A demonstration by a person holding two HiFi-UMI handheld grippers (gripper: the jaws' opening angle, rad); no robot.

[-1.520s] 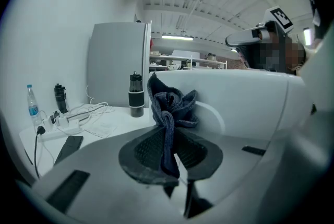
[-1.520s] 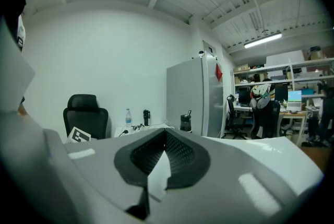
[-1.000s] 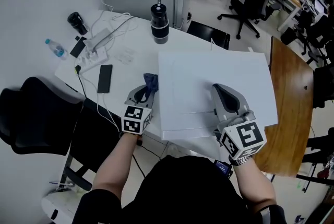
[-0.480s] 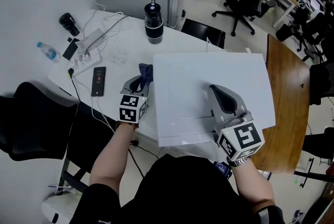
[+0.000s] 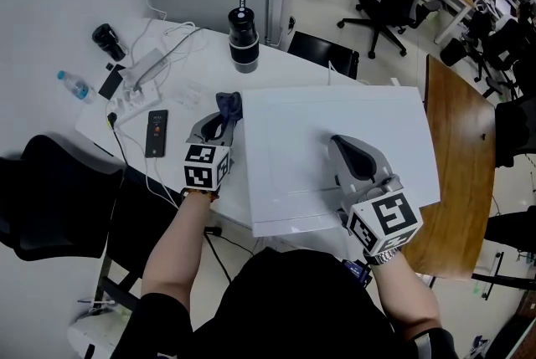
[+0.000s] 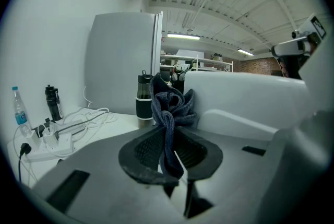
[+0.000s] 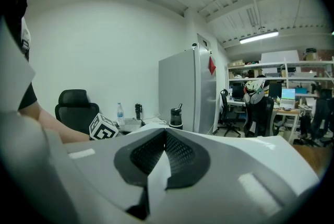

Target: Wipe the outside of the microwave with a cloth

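Left gripper (image 5: 216, 121), centre-left of the head view, is clamped on a dark blue cloth (image 5: 228, 104); the cloth bunches beyond the jaws, just beside the left edge of the white microwave (image 5: 385, 127). Right gripper (image 5: 342, 145), jaws together with nothing between them, sits over the microwave's top, lower centre.

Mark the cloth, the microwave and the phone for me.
cloth (image 6: 168, 108), left gripper view, on the bunched folds at its top.
microwave (image 5: 293, 127), head view, on the bare top panel.
phone (image 5: 157, 132), head view, on the middle of its screen.
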